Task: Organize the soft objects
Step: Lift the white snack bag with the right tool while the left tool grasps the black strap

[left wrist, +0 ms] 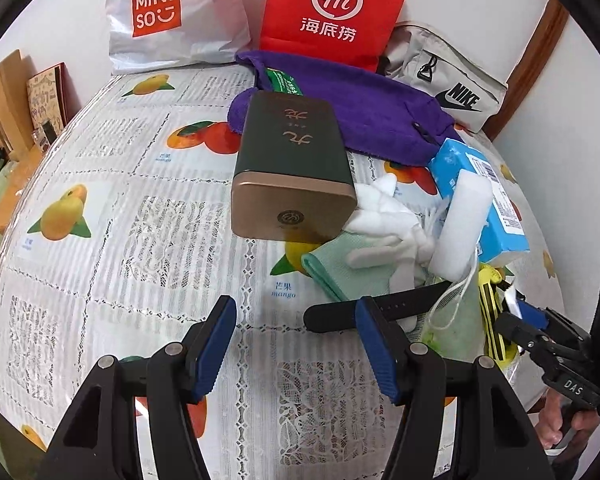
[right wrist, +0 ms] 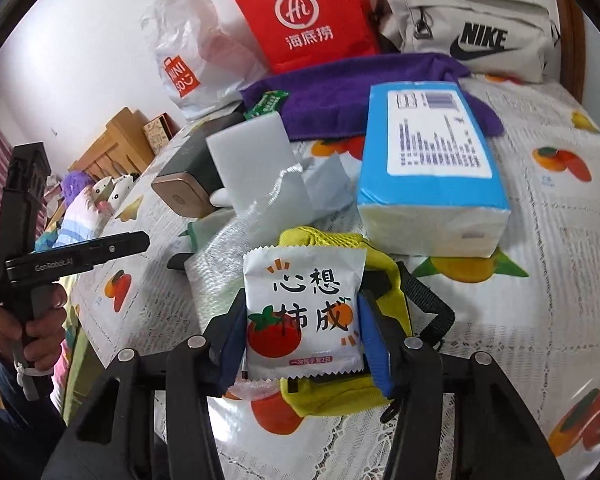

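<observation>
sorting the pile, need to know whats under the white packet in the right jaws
Directly under the white packet sits a yellow mesh pouch with black straps, lying on the tablecloth. The packet covers the pouch's middle, so its contents cannot be seen.

Purple towel (left wrist: 360,100), red bag (left wrist: 332,12), fruit-print tablecloth (left wrist: 140,220).

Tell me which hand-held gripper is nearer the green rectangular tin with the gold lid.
Left. The left hand-held gripper sits open on bare tablecloth just short of the green rectangular tin. The right hand-held gripper, holding a white snack packet, sits beyond the pile.
</observation>
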Available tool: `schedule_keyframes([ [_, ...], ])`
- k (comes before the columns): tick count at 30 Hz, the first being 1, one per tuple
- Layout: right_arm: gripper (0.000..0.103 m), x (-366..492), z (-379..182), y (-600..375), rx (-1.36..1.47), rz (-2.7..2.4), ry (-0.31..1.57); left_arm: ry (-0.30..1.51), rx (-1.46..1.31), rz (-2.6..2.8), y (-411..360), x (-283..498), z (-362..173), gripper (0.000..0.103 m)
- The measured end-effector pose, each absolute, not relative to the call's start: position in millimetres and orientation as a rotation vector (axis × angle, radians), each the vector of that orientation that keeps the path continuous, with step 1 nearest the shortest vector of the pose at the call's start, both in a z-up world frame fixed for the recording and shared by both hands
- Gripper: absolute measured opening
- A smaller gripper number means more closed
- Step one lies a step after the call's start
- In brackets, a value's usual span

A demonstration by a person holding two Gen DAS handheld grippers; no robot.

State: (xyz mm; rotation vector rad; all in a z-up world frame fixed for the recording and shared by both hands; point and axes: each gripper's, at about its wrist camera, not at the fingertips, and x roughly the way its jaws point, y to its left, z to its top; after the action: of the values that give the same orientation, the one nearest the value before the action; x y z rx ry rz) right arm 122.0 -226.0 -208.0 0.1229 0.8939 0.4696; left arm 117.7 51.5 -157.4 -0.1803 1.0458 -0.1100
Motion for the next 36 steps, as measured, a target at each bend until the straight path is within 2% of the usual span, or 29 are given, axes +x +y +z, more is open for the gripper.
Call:
schedule_keyframes([
  [11,0.052,100,-180,-250,0.119,0.427,0.816,1.053,-0.098,-0.185,30,114,-169,0.060],
  [20,0.052,103,-185,-269,0.151,0.383,0.825,1.044,0.119,-0.224,-14,124,-193,0.060],
  [25,0.052,107,-189,-272,0.165,0.374,0.832,0.989,0.193,-0.232,-22,129,-190,0.059],
  [27,0.052,108,-191,-272,0.168,0.375,0.837,0.979,0.199,-0.252,-23,130,-190,0.039],
  [32,0.052,108,-194,-269,0.168,0.384,0.845,0.972,0.159,-0.274,-13,131,-184,0.014],
  [36,0.052,104,-193,-268,0.166,0.389,0.844,0.977,0.110,-0.301,-1,125,-175,0.011],
])
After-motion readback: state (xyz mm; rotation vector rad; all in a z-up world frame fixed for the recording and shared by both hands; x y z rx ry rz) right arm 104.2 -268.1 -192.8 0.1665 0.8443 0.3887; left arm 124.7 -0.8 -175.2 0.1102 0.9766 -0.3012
